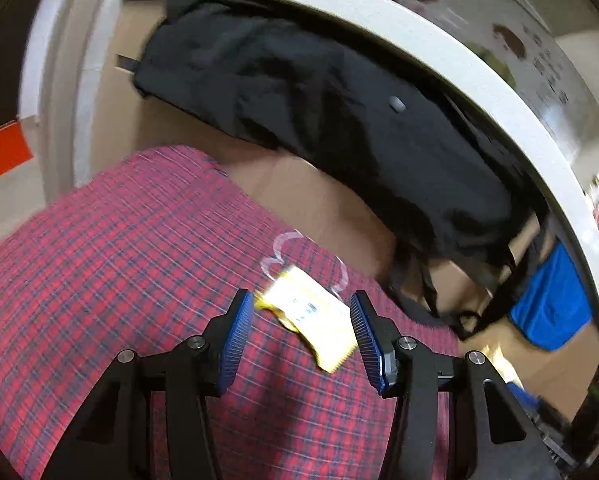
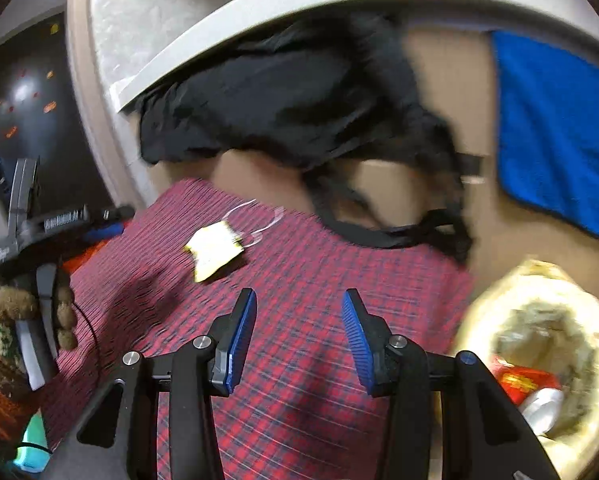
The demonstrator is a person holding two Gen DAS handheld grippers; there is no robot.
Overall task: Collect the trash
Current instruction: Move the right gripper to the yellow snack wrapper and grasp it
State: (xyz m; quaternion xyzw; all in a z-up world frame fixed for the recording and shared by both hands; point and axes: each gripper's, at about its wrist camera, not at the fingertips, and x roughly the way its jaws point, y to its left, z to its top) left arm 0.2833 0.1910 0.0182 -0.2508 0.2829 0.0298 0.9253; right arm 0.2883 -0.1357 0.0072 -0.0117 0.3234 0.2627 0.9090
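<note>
A yellow and white wrapper [image 1: 311,312] lies on a red plaid cloth [image 1: 119,264], beside a clear plastic piece [image 1: 295,248]. My left gripper [image 1: 301,312] is open, its blue pads on either side of the wrapper, just above it. In the right wrist view the same wrapper [image 2: 213,250] lies further ahead and left on the plaid cloth [image 2: 299,340]. My right gripper [image 2: 299,312] is open and empty above the cloth. A bin with a pale liner [image 2: 539,320] holding a red packet and a silver can sits at the right.
A black bag with straps [image 1: 319,92] lies under a white table edge [image 1: 419,36] on a brown floor. A blue cloth [image 2: 555,128] hangs at the right. The left gripper's body and hand [image 2: 31,280] show at the left of the right wrist view.
</note>
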